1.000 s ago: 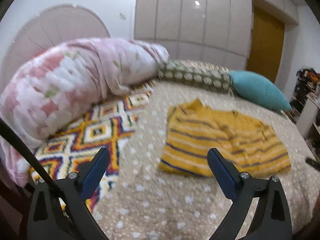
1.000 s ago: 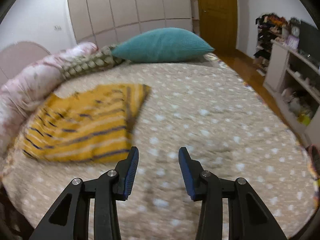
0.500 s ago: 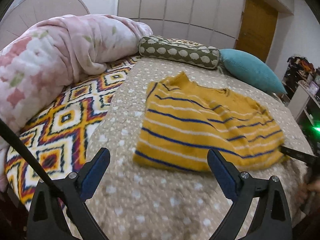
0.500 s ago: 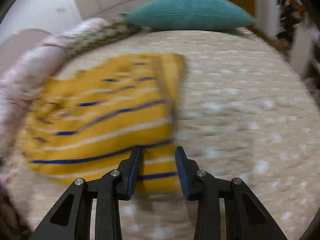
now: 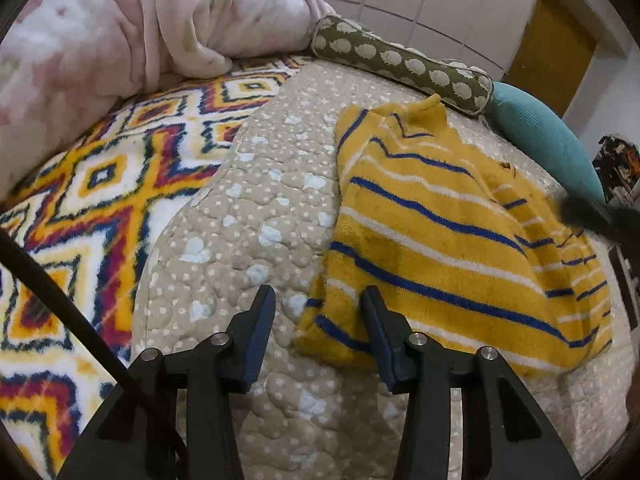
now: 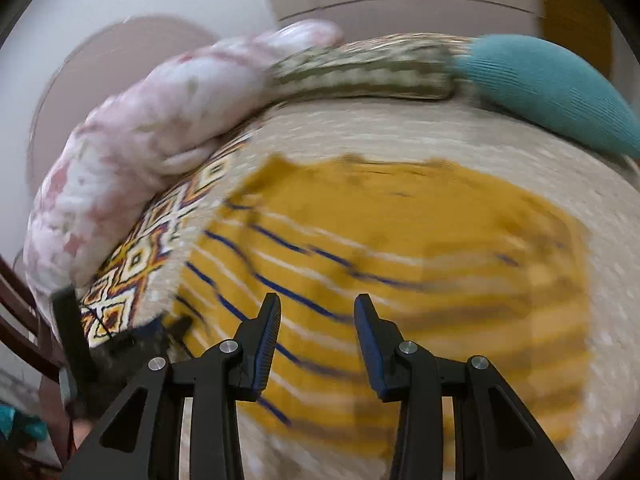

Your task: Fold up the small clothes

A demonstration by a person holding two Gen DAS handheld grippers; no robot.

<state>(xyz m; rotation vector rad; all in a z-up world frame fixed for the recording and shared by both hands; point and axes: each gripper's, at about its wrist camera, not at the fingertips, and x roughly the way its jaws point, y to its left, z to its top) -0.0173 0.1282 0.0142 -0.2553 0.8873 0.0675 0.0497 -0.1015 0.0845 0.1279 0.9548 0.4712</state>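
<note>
A yellow sweater [image 5: 448,240] with blue and white stripes lies flat on the beige dotted quilt [image 5: 256,216], right of a diamond-patterned blanket [image 5: 92,184]. The left gripper [image 5: 318,312] has just been closing; its jaws straddle the sweater's near-left corner with gaps on both sides, pinching nothing yet. The right gripper [image 6: 316,320] hovers over the sweater, half-spread — the view is motion-blurred, so contact is unclear. Far off lie a pink floral duvet [image 5: 132,28], an olive bolster [image 5: 404,68] and a teal pillow [image 5: 544,136], its right end cut off.
</note>
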